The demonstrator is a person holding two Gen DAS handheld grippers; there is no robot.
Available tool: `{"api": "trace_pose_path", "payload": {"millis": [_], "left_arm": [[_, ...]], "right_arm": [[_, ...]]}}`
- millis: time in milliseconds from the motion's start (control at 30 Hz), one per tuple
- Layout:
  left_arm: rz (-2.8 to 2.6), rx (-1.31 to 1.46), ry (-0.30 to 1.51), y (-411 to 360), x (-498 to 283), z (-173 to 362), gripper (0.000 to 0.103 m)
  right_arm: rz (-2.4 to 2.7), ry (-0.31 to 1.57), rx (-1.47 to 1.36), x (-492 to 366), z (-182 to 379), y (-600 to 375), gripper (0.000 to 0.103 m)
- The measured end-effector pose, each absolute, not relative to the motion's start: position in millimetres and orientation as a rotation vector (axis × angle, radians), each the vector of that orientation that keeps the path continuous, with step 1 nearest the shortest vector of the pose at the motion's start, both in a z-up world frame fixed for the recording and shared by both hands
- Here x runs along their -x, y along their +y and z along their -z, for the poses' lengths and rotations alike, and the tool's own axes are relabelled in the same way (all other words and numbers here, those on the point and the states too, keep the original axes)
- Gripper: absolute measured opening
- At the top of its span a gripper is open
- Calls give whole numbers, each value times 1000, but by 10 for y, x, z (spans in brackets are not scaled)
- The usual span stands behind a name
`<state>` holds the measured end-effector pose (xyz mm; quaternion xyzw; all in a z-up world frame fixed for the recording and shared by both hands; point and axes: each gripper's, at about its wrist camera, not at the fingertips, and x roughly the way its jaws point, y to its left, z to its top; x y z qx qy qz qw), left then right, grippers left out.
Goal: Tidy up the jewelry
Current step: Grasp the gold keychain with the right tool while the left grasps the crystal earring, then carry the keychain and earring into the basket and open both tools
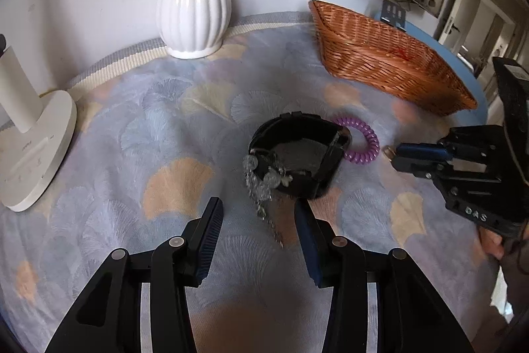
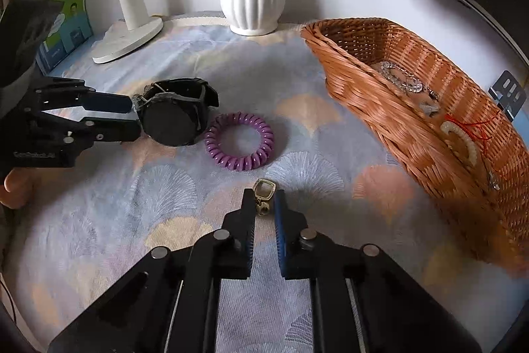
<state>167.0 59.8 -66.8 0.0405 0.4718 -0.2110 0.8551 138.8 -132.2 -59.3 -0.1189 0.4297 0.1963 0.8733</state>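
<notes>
Saw right gripper clenched on small gold clasp, pads pinching it from both sides, top loop poking out past tips. Found it low over bench, just near side of purple coil, apart from it. Placed basket off to right of gripper, well apart; spotted beaded bracelets inside.

Saw left gripper released, pads standing apart. Found black watch on its side on bench just ahead of tips, right pad at watch's near edge. Couldn't tell if touching there. Noted crystal strand draped off watch and trailing into gap between pads, not pinched. Found coil right beside watch on far side, touching or nearly. Couldn't tell which.
</notes>
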Motion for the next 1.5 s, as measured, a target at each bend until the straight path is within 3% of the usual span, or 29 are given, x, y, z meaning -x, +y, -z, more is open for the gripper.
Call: {"api": "trace_pose_path", "payload": {"millis": [433,500,533,767,1167,1500], "left_arm": [[665,-412,1010,279,-1852,597,46],[702,-414,1018,263,-1874,632,33],[719,-403,1015,280,-1851,642,10],[744,-317,902,403,-1537,484,9],[753,-80,667,734,-1172,-434,9],[767,-133,612,378,-1070,-805,9]], "right_arm": [[-417,901,231,-1374,598,-1314,14],[-414,899,232,-1365,598,-1303,14],[-413,899,231,-1364,600,-1298,14],[-418,901,223,-1369,599,-1300,14],[-474,838,125,-1306,472,-1431,14],[-534,884,-198,-1360,411,-1999,14]]}}
